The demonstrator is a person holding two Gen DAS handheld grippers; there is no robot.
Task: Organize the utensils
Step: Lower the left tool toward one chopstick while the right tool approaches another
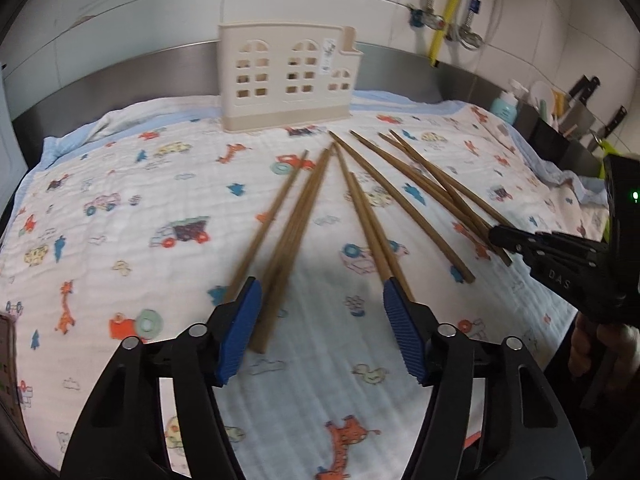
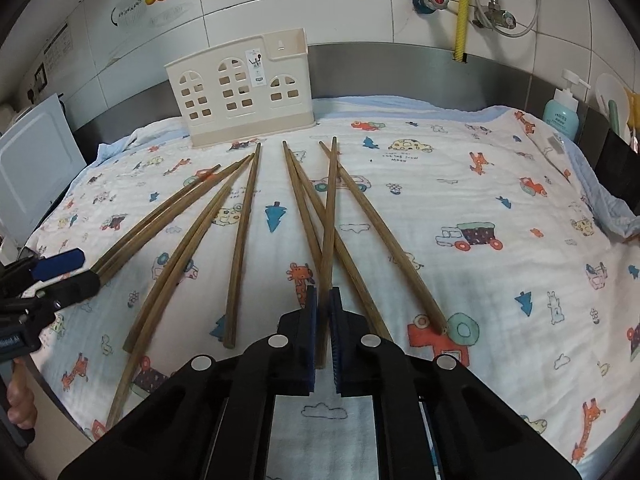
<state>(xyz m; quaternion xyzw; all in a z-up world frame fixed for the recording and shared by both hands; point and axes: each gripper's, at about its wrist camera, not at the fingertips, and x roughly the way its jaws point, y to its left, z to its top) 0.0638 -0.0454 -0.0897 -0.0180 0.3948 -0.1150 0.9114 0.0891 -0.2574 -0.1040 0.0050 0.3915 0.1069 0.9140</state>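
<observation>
Several brown wooden chopsticks lie fanned out on a cartoon-print cloth. A cream house-shaped utensil holder stands upright at the back edge of the cloth. My left gripper is open low over the near ends of the chopsticks. One pair runs just inside its left pad, and another pair ends at its right pad. My right gripper is shut on a single chopstick, which crosses over others and points toward the holder. In the left wrist view the right gripper shows at the right.
A blue soap bottle and a black rack with knives stand at the right. A white board leans at the left. Valves and a yellow hose hang on the tiled wall behind a steel backsplash.
</observation>
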